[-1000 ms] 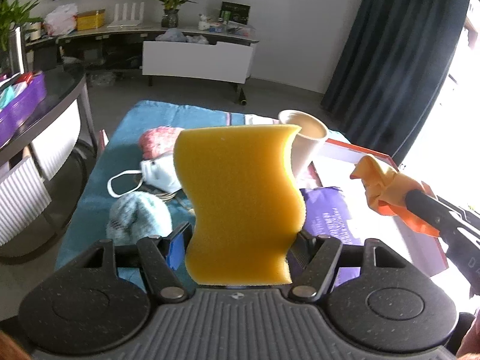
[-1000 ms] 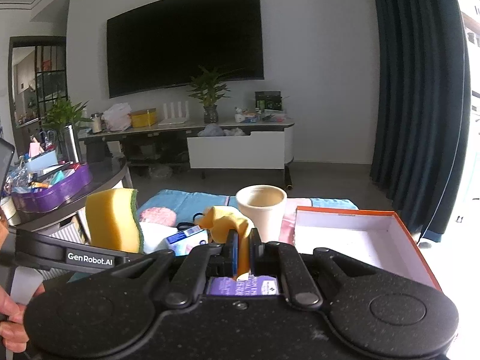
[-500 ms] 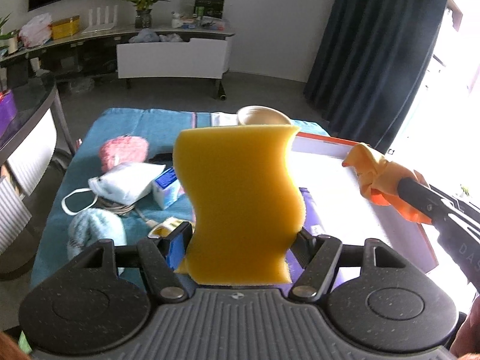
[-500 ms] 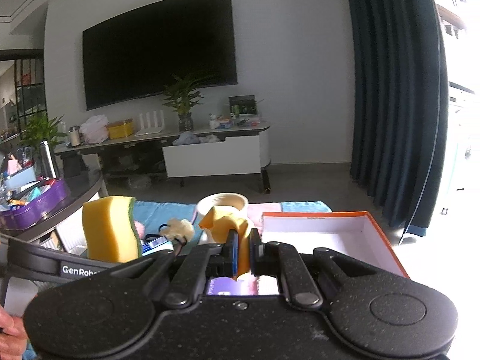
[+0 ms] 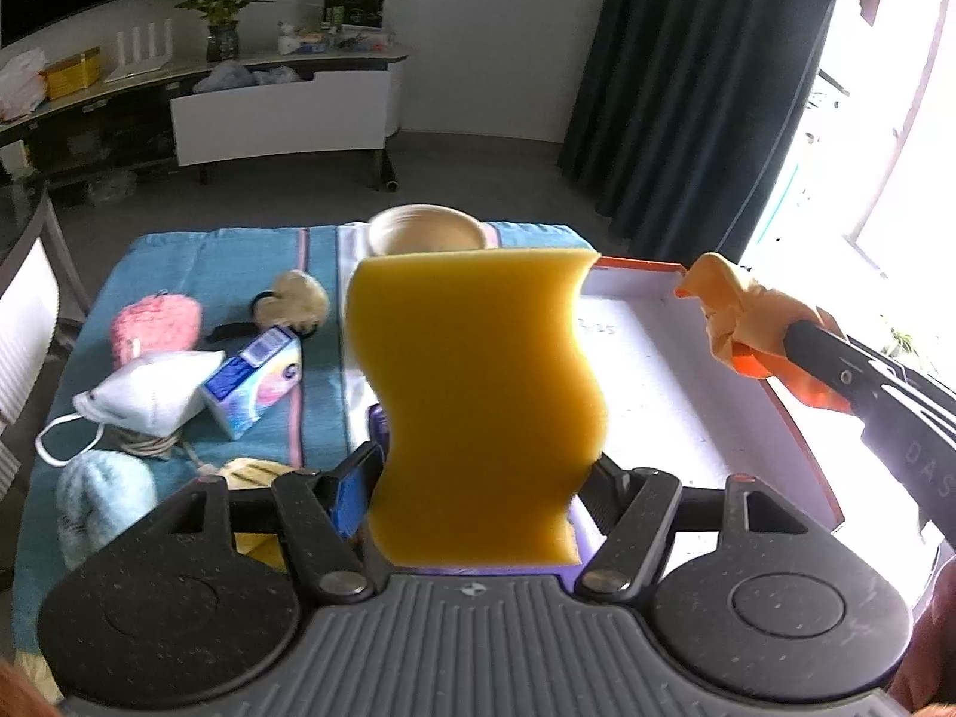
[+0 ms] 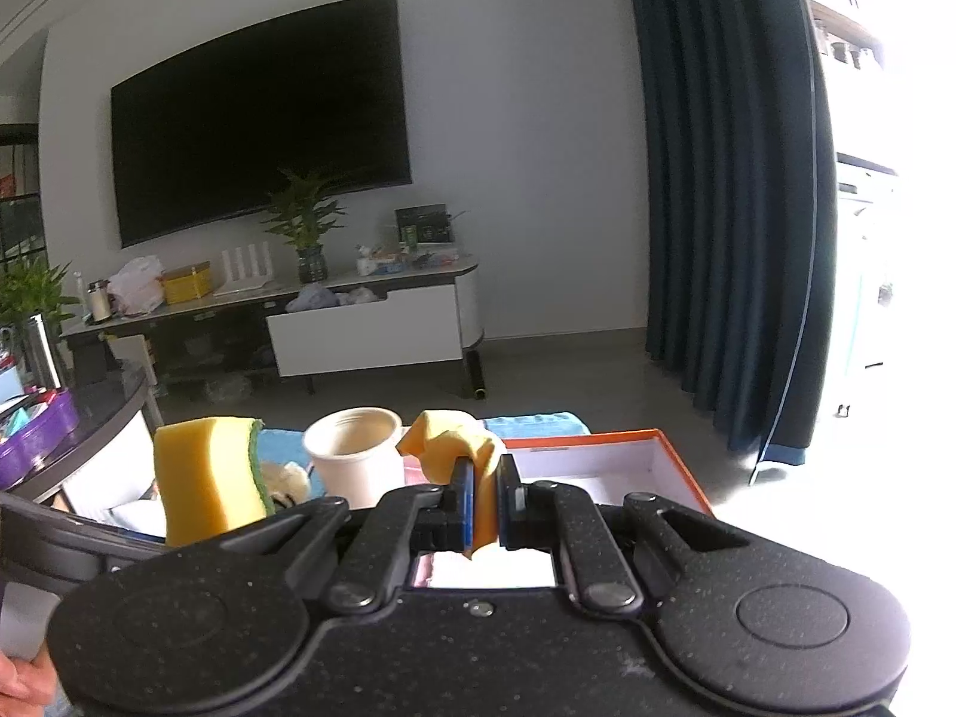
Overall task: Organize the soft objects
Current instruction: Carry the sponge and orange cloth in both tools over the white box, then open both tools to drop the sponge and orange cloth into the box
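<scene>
My left gripper (image 5: 478,478) is shut on a yellow sponge (image 5: 478,394) and holds it upright above the table; the sponge also shows in the right wrist view (image 6: 206,478). My right gripper (image 6: 485,508) is shut on an orange cloth (image 6: 460,439), held over the open orange box with a white inside (image 5: 657,370); the cloth also shows in the left wrist view (image 5: 741,310). On the blue table cover (image 5: 179,257) lie a pink knitted piece (image 5: 155,328), a white face mask (image 5: 155,391), a light-blue fluffy ball (image 5: 107,496) and a beige plush (image 5: 296,302).
A cream cup (image 5: 424,233) stands at the table's far side, beside the box. A small blue-and-white carton (image 5: 257,376) lies next to the mask. A purple item (image 5: 379,424) shows behind the sponge. A chair (image 5: 24,310) stands left of the table.
Both grippers have moved forward and right, over the table toward the box, still holding the sponge and the cloth. The left view tilted down, showing more of the table.
</scene>
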The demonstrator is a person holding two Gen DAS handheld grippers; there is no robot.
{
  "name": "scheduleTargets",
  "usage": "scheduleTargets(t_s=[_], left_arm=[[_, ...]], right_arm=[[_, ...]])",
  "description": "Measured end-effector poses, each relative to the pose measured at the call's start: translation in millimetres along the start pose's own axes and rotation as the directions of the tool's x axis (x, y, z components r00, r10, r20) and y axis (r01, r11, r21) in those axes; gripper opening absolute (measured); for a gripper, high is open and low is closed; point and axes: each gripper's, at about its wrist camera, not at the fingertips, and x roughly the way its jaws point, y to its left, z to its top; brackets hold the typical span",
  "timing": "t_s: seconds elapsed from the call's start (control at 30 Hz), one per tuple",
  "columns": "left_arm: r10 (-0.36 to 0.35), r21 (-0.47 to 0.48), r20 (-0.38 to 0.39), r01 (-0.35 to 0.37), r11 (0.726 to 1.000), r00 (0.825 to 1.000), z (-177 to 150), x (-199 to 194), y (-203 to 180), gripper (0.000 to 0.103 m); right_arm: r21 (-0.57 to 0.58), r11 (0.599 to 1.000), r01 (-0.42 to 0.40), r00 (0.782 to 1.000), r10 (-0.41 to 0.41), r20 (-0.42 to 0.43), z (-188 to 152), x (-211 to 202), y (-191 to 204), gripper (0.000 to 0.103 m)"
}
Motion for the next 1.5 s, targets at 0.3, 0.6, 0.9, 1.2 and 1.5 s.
scheduleTargets(t_s=[0.3, 0.6, 0.9, 1.2, 1.5], left_arm=[[-0.029, 0.039, -0.019, 0.030, 0.999, 0.999, 6, 18, -27, 0.070], [-0.052, 0.060, -0.070, 0.056, 0.997, 0.996, 13, 43, -47, 0.070], [-0.053, 0.078, -0.113, 0.062, 0.995, 0.992, 22, 69, -67, 0.070], [-0.038, 0.087, -0.154, 0.052, 0.995, 0.987, 34, 97, -83, 0.070], [-0.009, 0.091, -0.188, 0.026, 0.996, 0.982, 48, 132, -94, 0.071]], right_arm=[[0.028, 0.999, 0.045, 0.999, -0.044, -0.011, -3, 5, -27, 0.009], [0.057, 0.996, 0.072, 0.997, -0.070, -0.044, -3, 25, -51, 0.009], [0.089, 0.993, 0.079, 0.993, -0.071, -0.090, -2, 56, -71, 0.009], [0.091, 0.990, 0.104, 0.987, -0.092, -0.131, 4, 93, -89, 0.009], [0.092, 0.990, 0.106, 0.982, -0.089, -0.164, 7, 126, -101, 0.011]])
